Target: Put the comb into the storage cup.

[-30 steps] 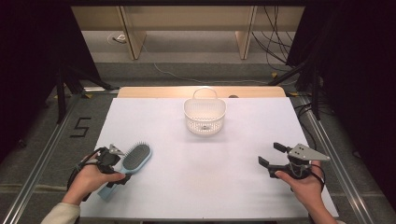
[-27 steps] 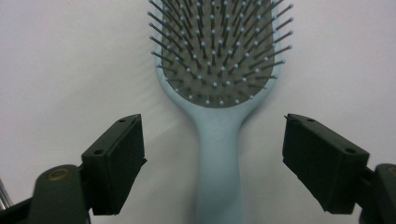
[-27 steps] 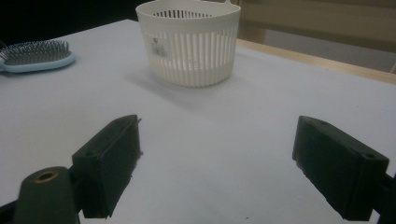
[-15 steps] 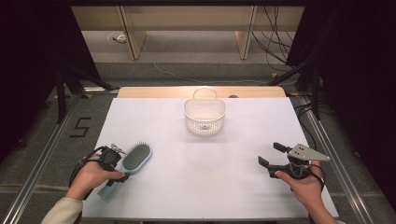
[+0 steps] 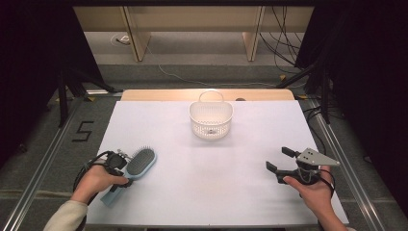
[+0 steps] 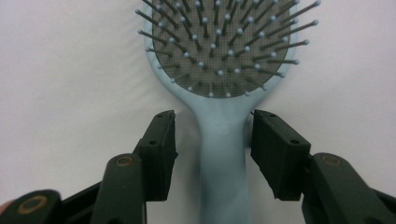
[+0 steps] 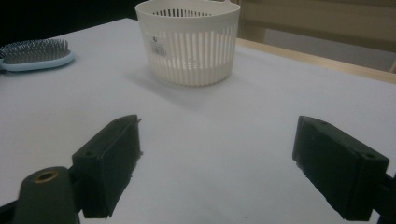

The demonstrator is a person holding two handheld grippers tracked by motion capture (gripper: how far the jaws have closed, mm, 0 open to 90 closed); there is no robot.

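At near left, the left gripper [image 6: 212, 154] straddles the hairbrush [image 6: 223, 93] handle, jaws apart and not yet gripping; an off-centre closure could twist the brush flat on the table [image 5: 240, 192]. Right gripper [image 5: 279, 161] idles wide open, holding nothing.

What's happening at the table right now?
A person holds a tool in each hand. The left tool straddles the neck of a light blue hairbrush lying bristles-up on the white table; its jaws are open, with a gap on both sides of the handle, so nothing is gripped yet. The right tool sits open near the table's right side, holding nothing. A white slotted basket stands farther back.
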